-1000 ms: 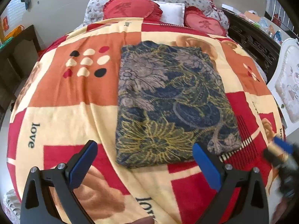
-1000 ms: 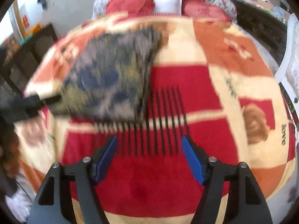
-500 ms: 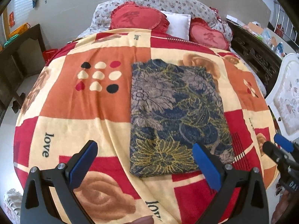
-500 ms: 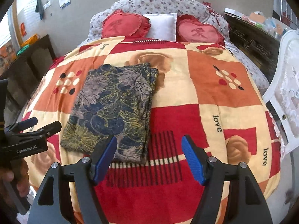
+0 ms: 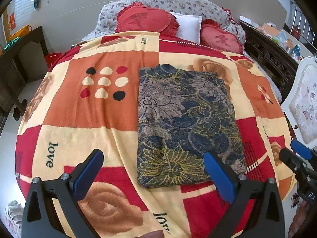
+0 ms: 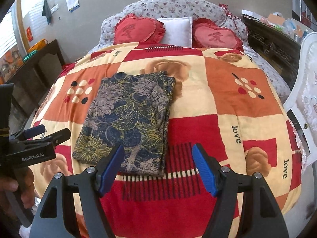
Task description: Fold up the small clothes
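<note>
A dark blue garment with grey and yellow floral print [image 5: 186,123] lies folded into a flat rectangle on the bed's patchwork blanket [image 5: 89,107]. It also shows in the right wrist view [image 6: 128,119]. My left gripper [image 5: 154,170] is open and empty, held back above the garment's near edge. My right gripper [image 6: 158,162] is open and empty, above the garment's near right corner. Each gripper shows at the edge of the other's view: the right one [image 5: 297,158], the left one [image 6: 39,134].
Two red heart cushions [image 6: 138,27] and a white pillow [image 6: 178,31] lie at the head of the bed. A dark wooden desk [image 6: 33,63] stands on the left. A dark carved cabinet [image 6: 273,45] and a white chair [image 6: 305,103] stand on the right.
Both grippers have pulled back and up from the bed, so the garment looks smaller and farther. The right view was blurred by motion and is now steady. The garment has not moved.
</note>
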Motion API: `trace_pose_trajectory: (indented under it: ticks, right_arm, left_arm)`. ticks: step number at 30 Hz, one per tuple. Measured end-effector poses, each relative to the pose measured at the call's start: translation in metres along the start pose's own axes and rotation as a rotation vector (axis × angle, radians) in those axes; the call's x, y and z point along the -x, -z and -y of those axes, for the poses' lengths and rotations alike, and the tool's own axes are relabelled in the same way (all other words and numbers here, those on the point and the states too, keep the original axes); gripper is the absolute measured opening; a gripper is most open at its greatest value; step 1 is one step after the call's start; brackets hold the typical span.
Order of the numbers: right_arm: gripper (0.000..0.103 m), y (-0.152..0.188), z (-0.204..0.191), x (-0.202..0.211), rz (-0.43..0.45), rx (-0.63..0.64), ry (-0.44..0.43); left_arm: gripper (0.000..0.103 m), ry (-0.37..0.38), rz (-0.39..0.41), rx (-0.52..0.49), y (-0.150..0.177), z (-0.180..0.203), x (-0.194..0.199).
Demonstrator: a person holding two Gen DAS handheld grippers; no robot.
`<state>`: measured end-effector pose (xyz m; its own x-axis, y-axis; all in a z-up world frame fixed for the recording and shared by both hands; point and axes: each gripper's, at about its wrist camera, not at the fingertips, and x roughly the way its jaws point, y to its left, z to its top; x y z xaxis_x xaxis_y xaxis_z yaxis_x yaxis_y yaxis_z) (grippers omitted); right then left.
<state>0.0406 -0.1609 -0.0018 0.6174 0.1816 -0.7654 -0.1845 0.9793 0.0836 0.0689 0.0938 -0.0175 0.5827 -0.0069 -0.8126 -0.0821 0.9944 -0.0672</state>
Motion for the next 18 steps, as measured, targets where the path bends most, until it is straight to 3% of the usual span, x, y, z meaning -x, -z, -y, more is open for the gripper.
trace_pose_trajectory:
  ticks: [18]
  right_arm:
    - [0.085,-0.0022,-0.0011,0.0008,0.001,0.012,0.002]
  left_arm:
    - [0.103,0.004,-0.001,-0.001,0.0012,0.0018,0.0011]
